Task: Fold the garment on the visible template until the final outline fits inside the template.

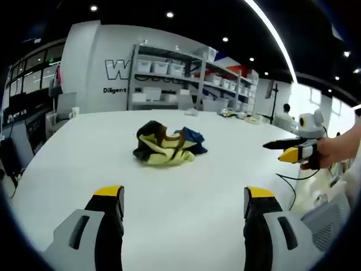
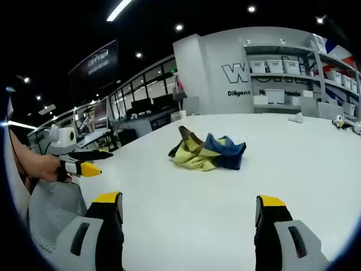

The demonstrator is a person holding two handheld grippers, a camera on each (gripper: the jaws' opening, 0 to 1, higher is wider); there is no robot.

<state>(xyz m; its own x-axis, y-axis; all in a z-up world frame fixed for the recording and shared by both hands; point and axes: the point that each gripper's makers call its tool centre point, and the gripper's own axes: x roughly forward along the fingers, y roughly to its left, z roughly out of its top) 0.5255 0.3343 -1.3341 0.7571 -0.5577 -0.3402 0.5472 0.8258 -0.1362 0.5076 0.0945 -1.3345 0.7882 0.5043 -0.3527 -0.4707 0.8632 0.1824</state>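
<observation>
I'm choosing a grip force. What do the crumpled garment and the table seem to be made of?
The garment looks like soft, thin matte fabric, yellow, blue and brown: it lies bunched in loose folds. The table looks like a hard, smooth white top, perhaps laminate, with a faint sheen; its exact material is unclear.

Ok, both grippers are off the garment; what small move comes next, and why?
Probably bring both open grippers, left gripper and right gripper, forward to the garment. It lies crumpled in a heap on the white table, untouched, so it likely needs spreading flat before any fold.
</observation>
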